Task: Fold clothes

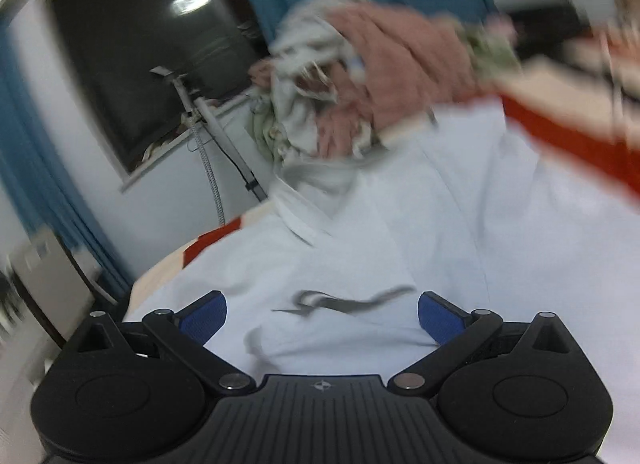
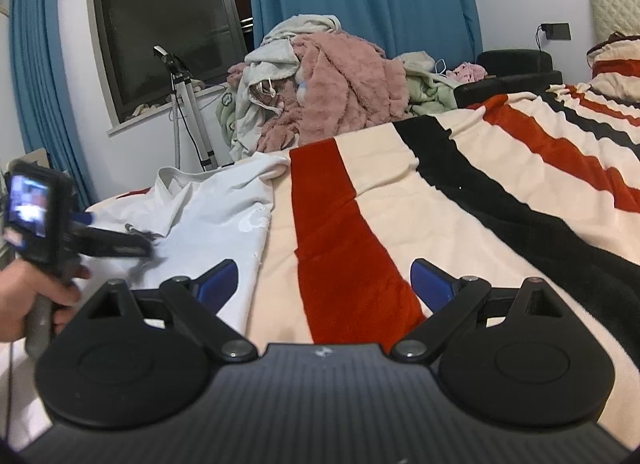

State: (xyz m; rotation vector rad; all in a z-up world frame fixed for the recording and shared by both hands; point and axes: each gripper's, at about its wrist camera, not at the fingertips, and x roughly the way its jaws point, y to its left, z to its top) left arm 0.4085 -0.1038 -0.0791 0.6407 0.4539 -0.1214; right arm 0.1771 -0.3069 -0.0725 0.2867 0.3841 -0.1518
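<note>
Here the white shirt (image 1: 360,232) lies under the left gripper (image 1: 322,314), apparently untouched, both grippers' jaws apart.

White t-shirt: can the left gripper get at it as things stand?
Probably yes. The left gripper is open right over the white t-shirt, with bare cloth between its fingers and nothing in between. The view is motion-blurred, so actual contact can't be judged.

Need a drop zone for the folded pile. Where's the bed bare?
Free: striped blanket right of the white T-shirt, under the open right gripper. Crowded: clothes heap at the far edge; the shirt fills the left under the open left gripper.
</note>
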